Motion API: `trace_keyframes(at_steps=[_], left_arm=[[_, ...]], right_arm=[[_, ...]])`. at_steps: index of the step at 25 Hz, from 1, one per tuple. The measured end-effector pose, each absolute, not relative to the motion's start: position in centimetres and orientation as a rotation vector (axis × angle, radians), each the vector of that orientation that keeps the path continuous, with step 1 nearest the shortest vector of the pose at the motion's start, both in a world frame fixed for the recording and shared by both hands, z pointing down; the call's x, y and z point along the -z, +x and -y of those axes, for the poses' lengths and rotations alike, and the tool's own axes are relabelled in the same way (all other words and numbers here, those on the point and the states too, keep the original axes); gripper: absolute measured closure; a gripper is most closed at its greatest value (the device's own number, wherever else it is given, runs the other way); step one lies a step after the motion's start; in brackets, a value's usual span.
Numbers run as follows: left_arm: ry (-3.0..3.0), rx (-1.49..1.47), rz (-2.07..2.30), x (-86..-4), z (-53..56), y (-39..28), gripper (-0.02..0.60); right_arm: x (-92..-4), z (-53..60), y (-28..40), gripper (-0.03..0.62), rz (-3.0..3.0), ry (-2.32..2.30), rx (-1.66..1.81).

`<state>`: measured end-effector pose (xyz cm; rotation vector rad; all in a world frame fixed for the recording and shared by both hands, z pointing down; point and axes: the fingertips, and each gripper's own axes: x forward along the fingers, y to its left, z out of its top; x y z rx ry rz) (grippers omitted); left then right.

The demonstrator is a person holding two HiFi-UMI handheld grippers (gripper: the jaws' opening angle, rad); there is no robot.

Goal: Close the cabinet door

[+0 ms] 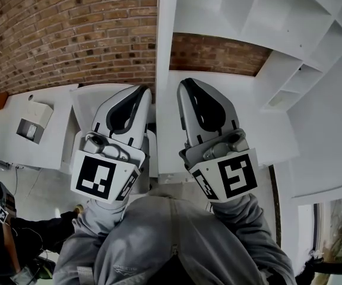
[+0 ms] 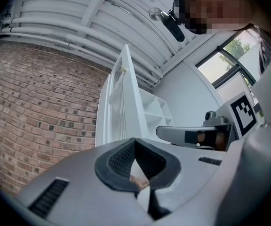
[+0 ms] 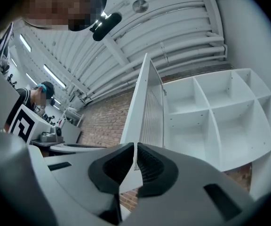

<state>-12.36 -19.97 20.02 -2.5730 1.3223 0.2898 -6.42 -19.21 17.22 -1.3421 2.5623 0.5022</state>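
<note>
The left gripper (image 2: 135, 143) has its jaws drawn together, the ribbed black pads meeting at the tips with nothing caught between them. The right gripper (image 3: 135, 148) is closed the same way, with only a hairline slit between its pads, and it holds nothing. The two are held side by side, tilted upward, at the ends of grey sleeves (image 1: 242, 215). Straight ahead of both tips, in line with the gap between the grippers, stands the white cabinet door (image 1: 164, 64), swung open and seen edge-on; whether either tip touches it cannot be told. To the right of the door, beyond the right gripper, is the white cabinet (image 3: 220, 117) with its shelf compartments facing out. To the left of the door, beyond the left gripper, runs a brick wall (image 2: 41, 107).
</note>
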Motion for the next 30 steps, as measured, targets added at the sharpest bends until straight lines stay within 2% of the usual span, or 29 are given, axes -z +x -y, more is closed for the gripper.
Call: trace_keyframes(at_steps=[6, 8, 15, 30], left_arm=[[-2.541, -0.332, -1.289, -17.4, 19.9, -12.6, 0.578], [-2.526, -0.344, -1.279, -16.5, 19.7, -12.6, 0.578], [-2.489, -0.363, -1.276, -15.0, 19.5, -13.1, 0.578], [-2.485, -0.353, -1.302, -14.9, 20.5, -13.7, 0.577]], right_arm=[[-14.0, 18.4, -7.0, 0.554, -2.544, -1.279, -0.55], [-13.1, 18.3, -7.3, 0.509, -2.541, -1.263, -0.574], [-11.6, 18.1, -8.8, 0.421, -2.567, -1.217, -0.6], [-11.6, 21.0, -10.2, 0.405, -2.588, -1.259, -0.519]])
